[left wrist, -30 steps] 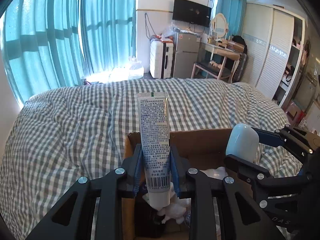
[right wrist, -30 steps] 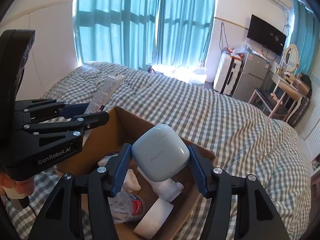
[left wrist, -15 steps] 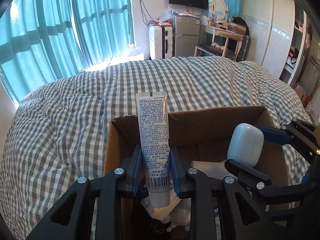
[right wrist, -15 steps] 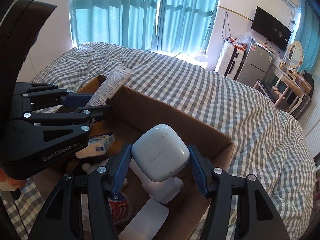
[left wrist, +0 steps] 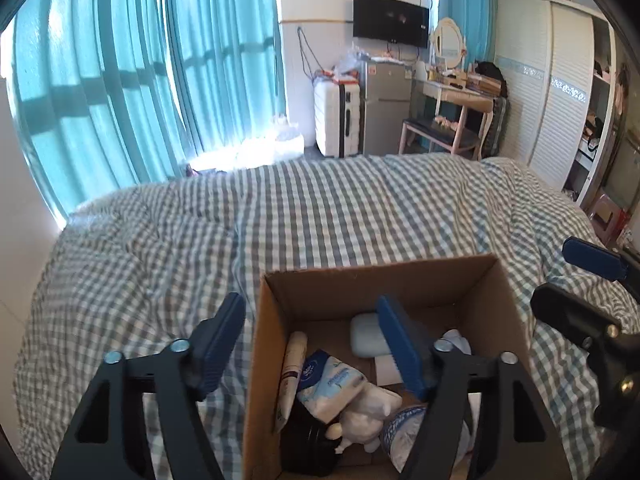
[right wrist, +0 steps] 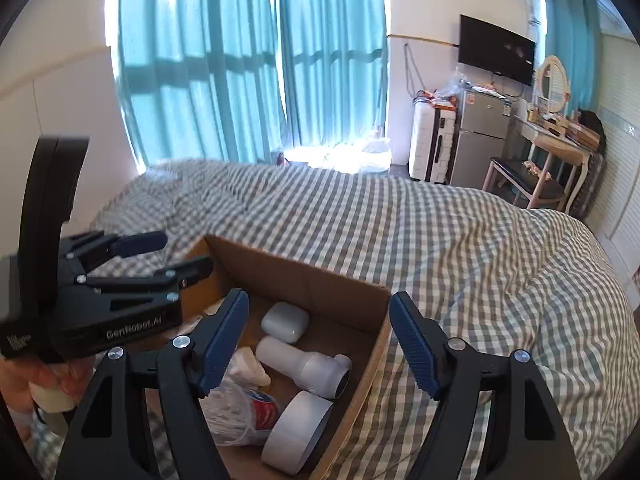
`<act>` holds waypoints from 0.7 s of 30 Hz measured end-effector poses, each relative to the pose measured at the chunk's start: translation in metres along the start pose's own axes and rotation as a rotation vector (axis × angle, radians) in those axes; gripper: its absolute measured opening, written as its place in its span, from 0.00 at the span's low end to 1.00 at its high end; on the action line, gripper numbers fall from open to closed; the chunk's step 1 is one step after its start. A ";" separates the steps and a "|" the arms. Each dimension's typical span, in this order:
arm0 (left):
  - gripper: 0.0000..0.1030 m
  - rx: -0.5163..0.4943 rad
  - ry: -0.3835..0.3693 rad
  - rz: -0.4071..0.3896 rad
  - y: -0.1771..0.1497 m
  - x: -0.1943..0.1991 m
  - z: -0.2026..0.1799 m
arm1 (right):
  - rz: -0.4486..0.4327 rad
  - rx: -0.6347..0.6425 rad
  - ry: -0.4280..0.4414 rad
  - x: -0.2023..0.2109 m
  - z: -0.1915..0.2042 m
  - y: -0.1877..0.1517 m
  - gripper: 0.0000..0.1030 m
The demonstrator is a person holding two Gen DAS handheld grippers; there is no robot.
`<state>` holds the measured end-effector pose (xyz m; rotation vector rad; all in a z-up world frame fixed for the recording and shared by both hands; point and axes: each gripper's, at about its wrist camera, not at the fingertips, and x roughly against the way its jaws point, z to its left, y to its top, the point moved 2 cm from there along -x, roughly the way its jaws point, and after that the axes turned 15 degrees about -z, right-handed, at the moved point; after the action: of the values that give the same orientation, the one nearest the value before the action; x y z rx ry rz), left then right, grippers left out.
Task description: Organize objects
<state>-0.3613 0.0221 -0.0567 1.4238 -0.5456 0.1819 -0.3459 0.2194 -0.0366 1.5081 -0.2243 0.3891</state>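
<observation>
Opening over the brown cardboard box [left wrist: 400, 280] at lower centre, both the left gripper [left wrist: 310, 336] and right gripper [right wrist: 320, 336] hold nothing; the pale blue earbud case [right wrist: 285, 322] and white tube [left wrist: 291, 372] lie inside, so lifting straight up should avoid snagging the walls.

1 cardboard box [left wrist: 404, 280], 1 earbud case [right wrist: 285, 322], 1 tube [left wrist: 291, 376], 1 tape roll [right wrist: 298, 432], 2 tongs.

Left gripper [left wrist: 310, 332]: jaws opening, fingers [left wrist: 224, 332] spread wide, nothing between them, angled downward. Right gripper [right wrist: 320, 334]: jaws opening, likewise empty, angled downward. A hand [right wrist: 36, 384] grips the left unit's handle.
</observation>
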 end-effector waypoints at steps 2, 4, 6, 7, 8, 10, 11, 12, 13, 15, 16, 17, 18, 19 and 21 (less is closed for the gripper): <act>0.80 0.001 0.010 -0.039 0.013 0.021 0.000 | -0.038 -0.001 -0.024 0.021 -0.001 0.013 0.76; 0.85 0.009 0.016 -0.075 0.025 0.041 0.000 | -0.068 0.011 -0.046 0.039 0.002 0.024 0.78; 0.90 0.013 0.022 -0.116 0.037 0.063 0.000 | -0.102 0.022 -0.063 0.062 0.005 0.037 0.78; 0.90 0.009 0.028 -0.135 0.043 0.074 -0.001 | -0.119 0.024 -0.069 0.073 0.007 0.042 0.78; 0.90 0.003 0.033 -0.153 0.048 0.086 -0.003 | -0.142 0.026 -0.076 0.087 0.009 0.048 0.79; 0.94 -0.016 0.044 -0.190 0.059 0.112 -0.007 | -0.177 0.030 -0.093 0.109 0.012 0.058 0.83; 0.95 -0.023 0.050 -0.206 0.062 0.122 -0.010 | -0.194 0.031 -0.098 0.120 0.015 0.062 0.83; 0.96 -0.031 0.055 -0.225 0.066 0.133 -0.012 | -0.212 0.032 -0.103 0.134 0.019 0.067 0.84; 0.96 -0.037 0.058 -0.239 0.069 0.143 -0.013 | -0.228 0.031 -0.108 0.145 0.021 0.071 0.85; 0.97 -0.043 0.063 -0.269 0.073 0.165 -0.016 | -0.264 0.031 -0.124 0.167 0.027 0.076 0.90; 0.97 -0.046 0.066 -0.283 0.074 0.175 -0.018 | -0.280 0.033 -0.131 0.177 0.027 0.079 0.92; 0.97 -0.048 0.069 -0.296 0.075 0.186 -0.019 | -0.295 0.037 -0.138 0.186 0.030 0.082 0.93; 0.98 -0.049 0.071 -0.305 0.076 0.195 -0.021 | -0.311 0.045 -0.141 0.197 0.034 0.084 0.94; 0.98 -0.043 0.077 -0.315 0.075 0.207 -0.022 | -0.321 0.049 -0.142 0.205 0.037 0.085 0.94; 0.99 -0.031 0.086 -0.326 0.072 0.223 -0.023 | -0.338 0.049 -0.139 0.223 0.038 0.083 0.95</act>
<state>-0.1936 0.0116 0.1089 1.4467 -0.2392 -0.0259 -0.1691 0.2080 0.1271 1.5894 -0.0661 0.0197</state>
